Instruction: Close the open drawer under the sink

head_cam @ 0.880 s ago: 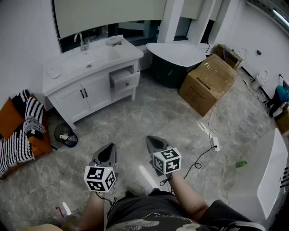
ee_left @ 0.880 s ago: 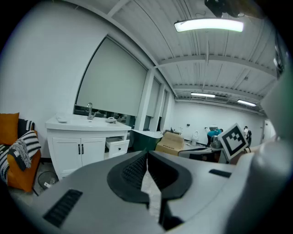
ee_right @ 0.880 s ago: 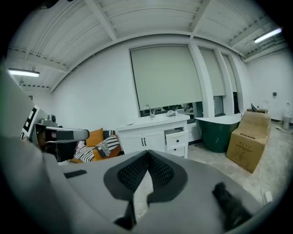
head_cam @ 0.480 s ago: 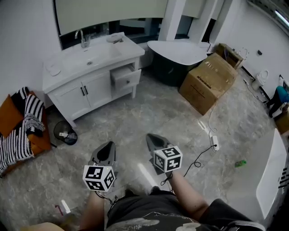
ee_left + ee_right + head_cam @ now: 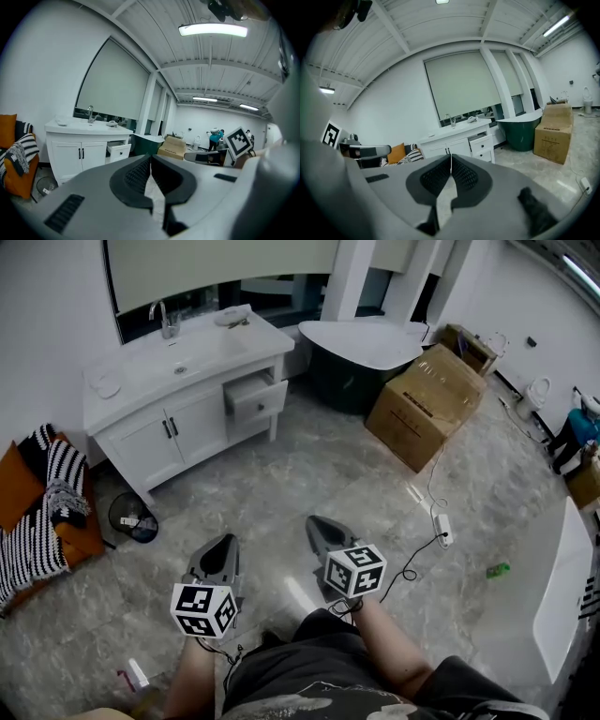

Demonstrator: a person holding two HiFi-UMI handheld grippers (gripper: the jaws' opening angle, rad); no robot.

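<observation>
A white vanity (image 5: 178, 399) with a sink stands against the far wall. Its upper right drawer (image 5: 255, 395) is pulled out, with a shut drawer below it. The same open drawer (image 5: 119, 150) shows in the left gripper view, and the drawer (image 5: 480, 142) in the right gripper view. My left gripper (image 5: 223, 547) and right gripper (image 5: 317, 524) hover low over the floor, far from the vanity, both shut and holding nothing. Each gripper's jaws meet at the tips, left gripper (image 5: 150, 158) and right gripper (image 5: 450, 156).
A dark tub (image 5: 361, 352) and a large cardboard box (image 5: 427, 404) stand right of the vanity. A chair with striped cloth (image 5: 42, 512) and a small bin (image 5: 131, 518) sit at left. A power strip with cable (image 5: 439, 529) lies on the marble floor.
The view has shifted slightly: the vanity and tub sit a little further left and higher in the picture. Both grippers keep their place and stay shut.
</observation>
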